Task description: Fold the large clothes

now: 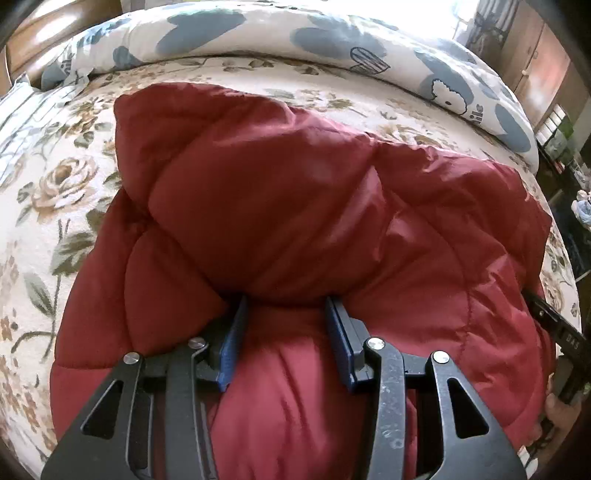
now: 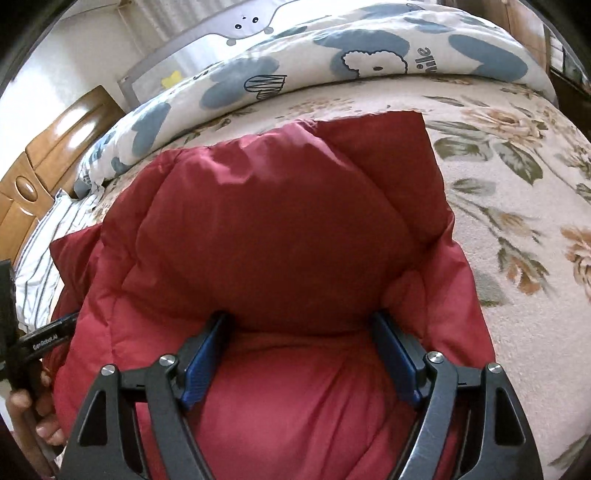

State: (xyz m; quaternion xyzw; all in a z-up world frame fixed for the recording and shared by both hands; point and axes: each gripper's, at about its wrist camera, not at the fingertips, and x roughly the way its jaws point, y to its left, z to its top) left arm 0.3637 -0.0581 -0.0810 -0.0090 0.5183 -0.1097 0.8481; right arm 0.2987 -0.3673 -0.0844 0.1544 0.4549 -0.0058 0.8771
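A red quilted puffer jacket (image 1: 288, 206) lies on a floral bedspread (image 1: 48, 192), partly folded, with a padded flap bulging over the near part. It also fills the right wrist view (image 2: 266, 229). My left gripper (image 1: 284, 306) is open, its blue-padded fingers (image 1: 231, 347) resting on the jacket with their tips under the edge of the folded flap. My right gripper (image 2: 301, 321) is open wider, its fingers (image 2: 397, 354) also pushed under the flap's edge. Neither is closed on the fabric. Each gripper shows at the edge of the other's view.
A white duvet with blue hearts (image 1: 258, 33) is rolled along the far side of the bed (image 2: 517, 206). A wooden headboard (image 2: 48, 147) and striped pillow (image 2: 40, 251) are at the left. Shelves with clutter (image 1: 565, 147) stand at the right.
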